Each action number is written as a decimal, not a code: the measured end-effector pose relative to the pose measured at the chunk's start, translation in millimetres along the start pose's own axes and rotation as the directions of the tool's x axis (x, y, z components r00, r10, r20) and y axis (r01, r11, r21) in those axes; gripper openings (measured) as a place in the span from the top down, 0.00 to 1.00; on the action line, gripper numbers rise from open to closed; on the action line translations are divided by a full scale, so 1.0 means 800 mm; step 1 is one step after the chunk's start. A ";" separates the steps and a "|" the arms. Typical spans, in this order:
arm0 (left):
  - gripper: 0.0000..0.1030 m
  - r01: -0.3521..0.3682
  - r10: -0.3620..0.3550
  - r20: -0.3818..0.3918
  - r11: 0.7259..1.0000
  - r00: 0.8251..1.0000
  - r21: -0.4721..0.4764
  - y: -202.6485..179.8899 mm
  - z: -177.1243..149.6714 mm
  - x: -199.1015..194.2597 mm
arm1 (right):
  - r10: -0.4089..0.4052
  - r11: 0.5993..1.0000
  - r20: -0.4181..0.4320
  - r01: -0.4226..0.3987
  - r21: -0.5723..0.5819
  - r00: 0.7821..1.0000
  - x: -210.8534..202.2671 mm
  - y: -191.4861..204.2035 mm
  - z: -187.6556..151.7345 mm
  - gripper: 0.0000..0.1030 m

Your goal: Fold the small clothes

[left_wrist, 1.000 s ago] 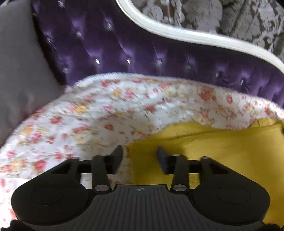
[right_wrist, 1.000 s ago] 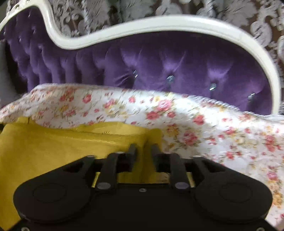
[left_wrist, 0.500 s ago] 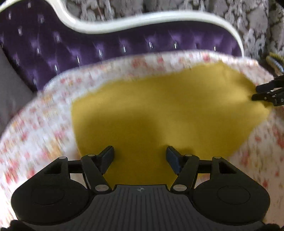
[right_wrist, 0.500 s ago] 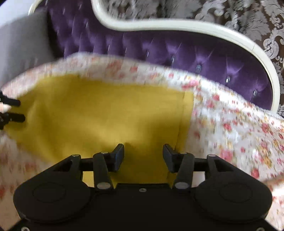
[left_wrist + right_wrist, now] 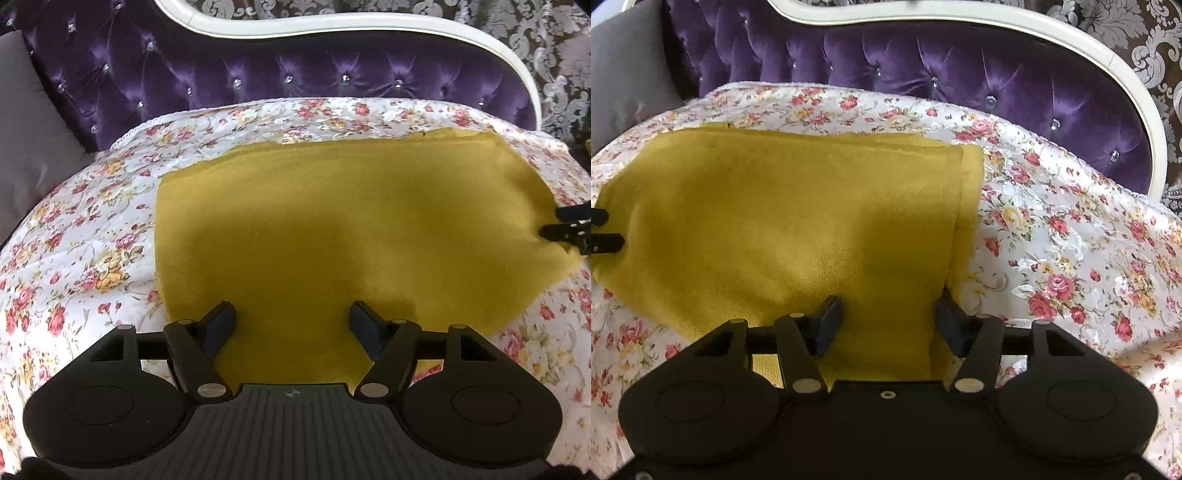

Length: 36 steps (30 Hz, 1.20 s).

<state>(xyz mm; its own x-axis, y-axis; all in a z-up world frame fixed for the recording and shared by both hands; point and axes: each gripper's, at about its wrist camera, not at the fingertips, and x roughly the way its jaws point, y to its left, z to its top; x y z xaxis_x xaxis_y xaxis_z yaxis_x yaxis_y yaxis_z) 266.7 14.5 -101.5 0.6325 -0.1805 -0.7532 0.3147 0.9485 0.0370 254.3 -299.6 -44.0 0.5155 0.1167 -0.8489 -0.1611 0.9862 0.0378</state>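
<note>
A mustard-yellow knit garment (image 5: 351, 229) lies flat on a floral quilt (image 5: 81, 229). My left gripper (image 5: 291, 321) hovers over the garment's near left part, its jaws opening, nothing pinched between them. In the right wrist view the same garment (image 5: 783, 221) shows a folded layer along its right edge. My right gripper (image 5: 886, 319) hangs over the near right part, jaws opening, with cloth below them but not pressed. The right gripper's fingertips (image 5: 565, 229) show at the left view's right edge. The left gripper's fingertips (image 5: 605, 232) show at the right view's left edge.
A purple tufted headboard (image 5: 295, 74) with a white frame (image 5: 332, 29) stands behind the quilt. A grey cushion (image 5: 33, 136) leans at the far left. Patterned wallpaper (image 5: 1160, 40) is behind. Bare floral quilt (image 5: 1071, 240) lies to the garment's right.
Both grippers have pulled back from the garment's far corners toward its near edge, and their jaws have widened. The garment now lies spread flat.
</note>
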 end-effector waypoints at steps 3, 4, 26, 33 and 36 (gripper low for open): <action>0.31 -0.005 0.004 -0.012 1.000 1.000 -0.018 0.001 0.003 0.001 | -0.002 1.000 -0.027 0.002 0.013 1.000 0.001 0.000 0.004 0.39; 0.31 -0.005 0.004 -0.016 1.000 1.000 -0.030 0.002 0.004 0.001 | -0.005 1.000 -0.035 0.006 0.009 0.999 0.002 0.001 0.005 0.39; 0.31 0.013 -0.018 -0.095 0.999 0.995 -0.049 0.009 0.022 0.010 | 0.002 1.000 -0.090 -0.004 -0.015 0.996 0.008 -0.001 0.014 0.39; 0.31 -0.005 0.001 -0.079 0.999 0.997 -0.047 0.005 0.018 0.010 | 0.000 1.000 -0.087 -0.003 -0.025 0.996 0.007 -0.001 0.014 0.39; 0.31 -0.016 0.014 -0.067 0.999 0.998 -0.034 0.002 0.015 0.009 | 0.000 1.000 -0.079 -0.003 -0.031 0.997 0.006 0.000 0.012 0.39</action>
<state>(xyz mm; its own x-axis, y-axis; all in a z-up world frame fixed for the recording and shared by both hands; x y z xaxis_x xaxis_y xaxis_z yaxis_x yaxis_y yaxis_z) 280.2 11.4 -98.5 0.5883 -0.1494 -0.7947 0.2802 0.9596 0.0270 264.7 -298.0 -42.7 0.4473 0.1072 -0.8879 -0.1888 0.9817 0.0235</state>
